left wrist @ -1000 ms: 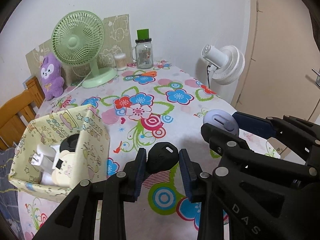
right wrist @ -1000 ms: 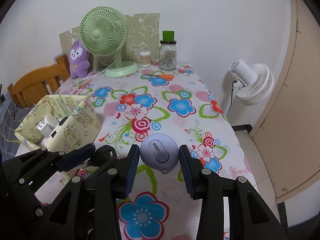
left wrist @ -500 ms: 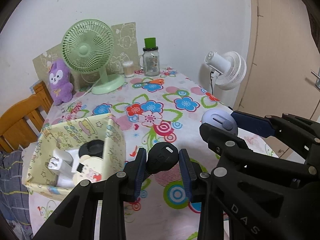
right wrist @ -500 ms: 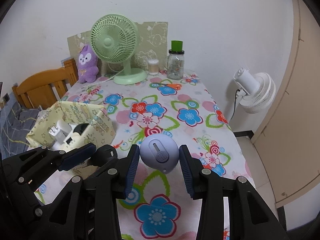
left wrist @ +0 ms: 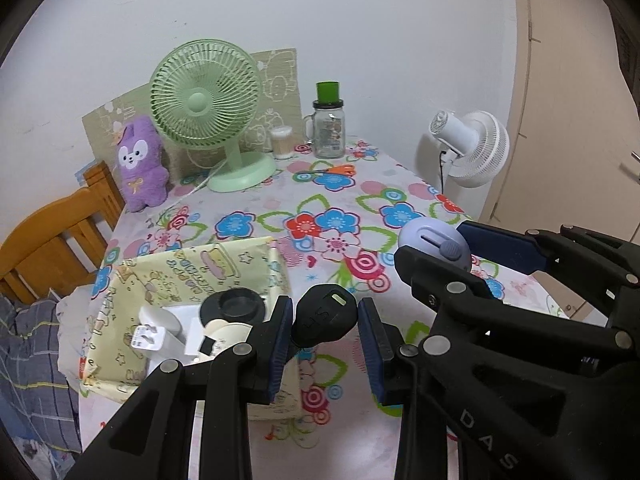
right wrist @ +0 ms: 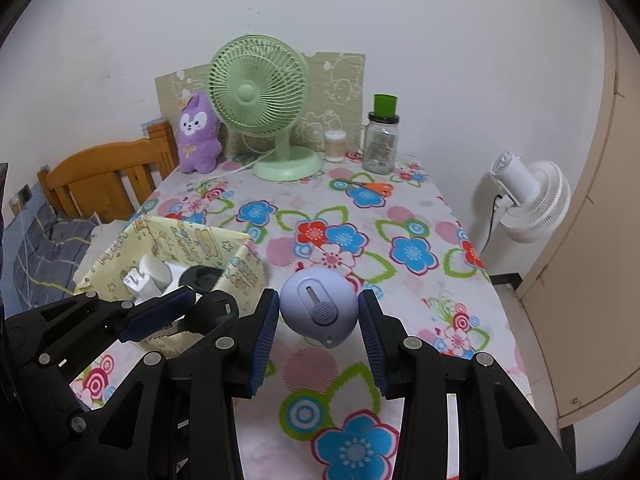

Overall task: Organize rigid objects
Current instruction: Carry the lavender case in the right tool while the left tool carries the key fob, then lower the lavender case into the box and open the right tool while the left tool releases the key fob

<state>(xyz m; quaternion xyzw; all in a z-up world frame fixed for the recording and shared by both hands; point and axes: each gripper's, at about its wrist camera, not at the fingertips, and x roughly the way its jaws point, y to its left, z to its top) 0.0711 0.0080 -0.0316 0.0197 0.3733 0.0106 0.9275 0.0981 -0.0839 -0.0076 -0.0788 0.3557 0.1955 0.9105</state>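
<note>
My left gripper (left wrist: 325,322) is shut on a black rounded device (left wrist: 325,316) and holds it above the table, just right of a yellow patterned box (left wrist: 224,268). The box holds a white charger (left wrist: 154,330), a black round disc (left wrist: 233,304) and a cream item. My right gripper (right wrist: 319,318) is shut on a lavender rounded device (right wrist: 318,308) and holds it above the flowered tablecloth (right wrist: 360,216), right of the box (right wrist: 192,240). The left gripper also shows in the right wrist view (right wrist: 208,312), over the box's near edge. The lavender device shows in the left wrist view (left wrist: 434,242).
At the back stand a green table fan (right wrist: 260,96), a purple plush toy (right wrist: 198,136), a glass jar with a green lid (right wrist: 382,140), a small cotton-swab cup (right wrist: 335,145) and orange scissors (right wrist: 372,187). A wooden chair (right wrist: 104,180) is left, a white fan (right wrist: 528,196) right.
Both grippers have risen and drawn back with their devices held. The left gripper has moved left, so the black device is now beside the box.
</note>
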